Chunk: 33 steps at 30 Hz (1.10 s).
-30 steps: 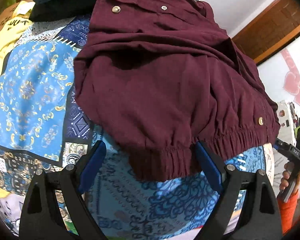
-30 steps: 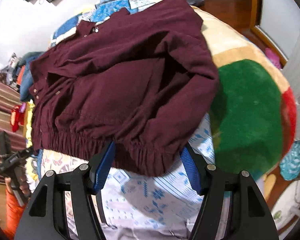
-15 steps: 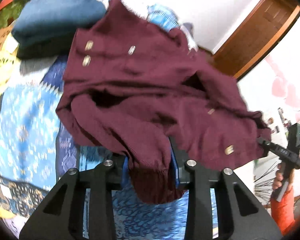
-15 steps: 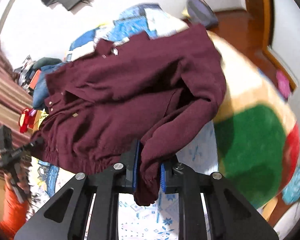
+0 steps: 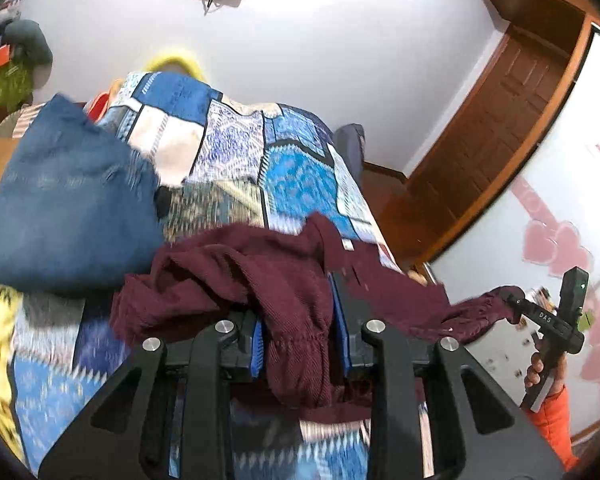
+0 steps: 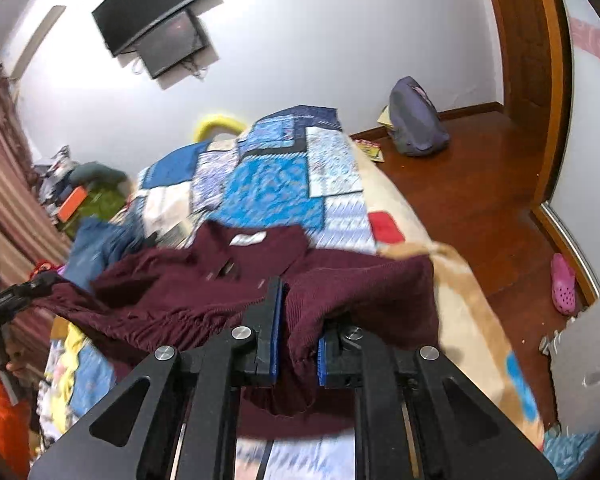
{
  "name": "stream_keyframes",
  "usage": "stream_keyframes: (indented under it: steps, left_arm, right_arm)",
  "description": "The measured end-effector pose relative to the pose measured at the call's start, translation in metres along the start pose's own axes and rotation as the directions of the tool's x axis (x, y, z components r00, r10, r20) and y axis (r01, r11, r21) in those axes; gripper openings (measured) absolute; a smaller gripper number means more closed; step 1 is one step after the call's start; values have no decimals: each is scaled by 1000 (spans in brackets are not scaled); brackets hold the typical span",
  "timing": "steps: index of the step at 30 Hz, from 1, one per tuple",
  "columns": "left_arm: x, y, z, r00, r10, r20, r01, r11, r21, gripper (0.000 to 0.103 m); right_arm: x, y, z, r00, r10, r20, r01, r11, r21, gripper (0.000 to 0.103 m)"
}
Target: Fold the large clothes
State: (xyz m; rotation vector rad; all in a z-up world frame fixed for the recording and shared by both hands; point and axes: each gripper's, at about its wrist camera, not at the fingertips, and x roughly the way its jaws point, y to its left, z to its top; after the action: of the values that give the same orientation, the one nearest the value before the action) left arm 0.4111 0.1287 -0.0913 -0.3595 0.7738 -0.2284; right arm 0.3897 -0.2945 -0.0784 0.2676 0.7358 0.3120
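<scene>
**Jacket hem lifted for a fold**

Left gripper (image 5: pixel 298 344) and right gripper (image 6: pixel 298 344), jaws just closed, each clamp the maroon jacket (image 6: pixel 204 288) by its hem, raised over the bed (image 6: pixel 276 188). Likely next: carry the hem toward the collar and lay it flat.
</scene>
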Motion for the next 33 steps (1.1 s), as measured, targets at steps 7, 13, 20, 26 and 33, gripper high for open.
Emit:
stream_keyframes:
  steps: [7,13,20,26,33]
  left_arm:
    - [88,17,36,990,134,-36,-133,991,36,28]
    - [151,32,31,966,237,-102,-228,970,88,29]
    - [169,31,19,956,249,-154,-227,963,145,51]
    - [140,8,24,958,227,-172,-194,963,189,56]
    - [84,-20,32,979,198,-50,-182,958,221,67]
  right_arm:
    - [74,-28,25,994,-53,-95,56,998,29,12]
    - [123,-48,19,979,-84,-187,92,995,34,12]
    - [134,-68,10,948,-24,-317,88,978,187,25]
    - [107,-52,19,931,-51,-362,105,986,132,47]
    - [53,-12,26,961,-48,-271,59,998,34,51]
